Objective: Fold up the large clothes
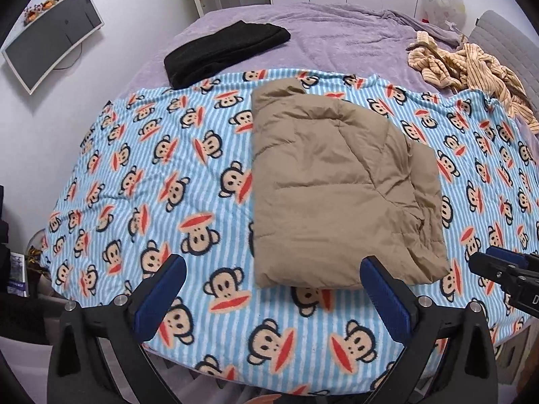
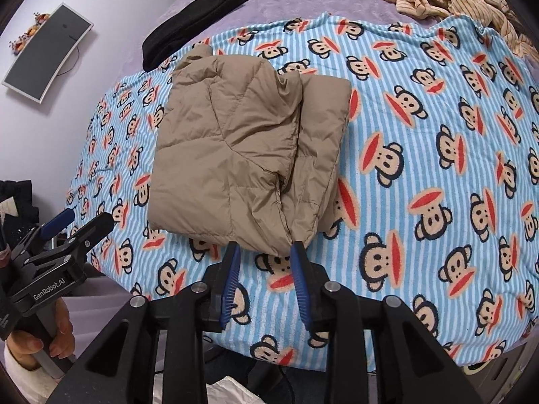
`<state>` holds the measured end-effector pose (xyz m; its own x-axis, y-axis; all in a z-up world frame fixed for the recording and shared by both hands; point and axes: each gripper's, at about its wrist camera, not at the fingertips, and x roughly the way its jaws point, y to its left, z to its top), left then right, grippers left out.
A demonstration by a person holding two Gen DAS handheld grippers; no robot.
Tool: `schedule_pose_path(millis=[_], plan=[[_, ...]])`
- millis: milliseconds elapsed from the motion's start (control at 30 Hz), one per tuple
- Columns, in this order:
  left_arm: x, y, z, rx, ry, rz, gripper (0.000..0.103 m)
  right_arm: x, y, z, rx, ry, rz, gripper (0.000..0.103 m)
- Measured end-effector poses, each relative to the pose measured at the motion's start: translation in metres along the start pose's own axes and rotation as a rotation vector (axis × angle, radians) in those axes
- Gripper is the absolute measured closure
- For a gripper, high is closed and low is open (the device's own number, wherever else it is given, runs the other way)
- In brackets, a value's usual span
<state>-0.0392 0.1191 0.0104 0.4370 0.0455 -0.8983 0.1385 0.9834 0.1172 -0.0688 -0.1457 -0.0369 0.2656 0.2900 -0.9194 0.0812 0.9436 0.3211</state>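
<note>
Left gripper (image 1: 273,272): jaws spread wide, nothing between them, hovering over the monkey-print blanket (image 1: 161,181). Its right blue pad (image 1: 384,289) overlaps the near edge of the tan puffer jacket (image 1: 337,181) in view; contact can't be told.

Right gripper (image 2: 266,252): jaws parted but narrower than the left's, holding nothing. Fingertips sit right at the near bottom corner of the jacket (image 2: 235,141); the fabric tip hangs just ahead of and between the pads, touching or not unclear.

Jacket: folded into a rough rectangle, lying flat on the blanket, straight ahead of both grippers. A folded-over layer sits on top with a second layer showing along its right side. Ahead and slightly right of the left gripper; ahead and slightly left of the right one.

Each gripper shows in the other's view: right gripper at the far right edge of the left view, left gripper at lower left of the right view with a hand (image 2: 40,340) on its handle.

Farther out: black folded garment (image 1: 225,50) beyond the jacket to the left, on the purple bedcover (image 1: 337,30). Crumpled cream striped garment (image 1: 471,67) far right. Monitor (image 1: 50,40) on the wall far left.
</note>
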Motion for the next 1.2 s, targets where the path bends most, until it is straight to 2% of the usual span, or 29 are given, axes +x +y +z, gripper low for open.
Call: schedule_pose_path(millis=[33, 100, 133, 267, 300, 400, 433, 467, 600, 800, 1200], plan=[[-0.002, 0.005, 0.003, 0.002, -0.013, 0.000, 0.000, -0.002, 0.005, 0.002, 0.007, -0.017, -0.009, 0.052], [-0.003, 0.017, 0.011, 0.001, -0.020, -0.022, 0.000, -0.009, 0.016, 0.007, 0.021, -0.057, -0.027, 0.030], [-0.003, 0.022, 0.015, -0.001, -0.020, -0.027, 0.000, -0.012, 0.020, 0.010, 0.028, -0.075, -0.035, 0.026], [-0.005, 0.032, 0.026, 0.012, -0.024, -0.012, 0.000, -0.027, 0.040, 0.021, 0.033, -0.150, -0.095, 0.021], [-0.007, 0.033, 0.029, 0.013, -0.027, -0.017, 0.000, -0.032, 0.045, 0.022, 0.029, -0.172, -0.107, 0.017], [-0.011, 0.037, 0.035, 0.004, -0.031, -0.038, 0.000, -0.044, 0.057, 0.026, 0.014, -0.242, -0.148, 0.015], [-0.012, 0.036, 0.036, 0.000, -0.032, -0.040, 0.000, -0.046, 0.059, 0.028, 0.011, -0.259, -0.158, 0.012], [-0.014, 0.037, 0.037, -0.004, -0.033, -0.043, 0.000, -0.049, 0.061, 0.030, 0.011, -0.272, -0.169, 0.001], [-0.019, 0.039, 0.041, -0.020, -0.045, -0.052, 0.000, -0.055, 0.066, 0.032, 0.022, -0.315, -0.194, 0.000], [-0.025, 0.039, 0.043, -0.032, -0.058, -0.045, 0.000, -0.059, 0.068, 0.036, 0.021, -0.311, -0.223, 0.000], [-0.029, 0.041, 0.044, -0.044, -0.066, -0.041, 0.000, -0.061, 0.068, 0.036, 0.026, -0.306, -0.222, 0.000]])
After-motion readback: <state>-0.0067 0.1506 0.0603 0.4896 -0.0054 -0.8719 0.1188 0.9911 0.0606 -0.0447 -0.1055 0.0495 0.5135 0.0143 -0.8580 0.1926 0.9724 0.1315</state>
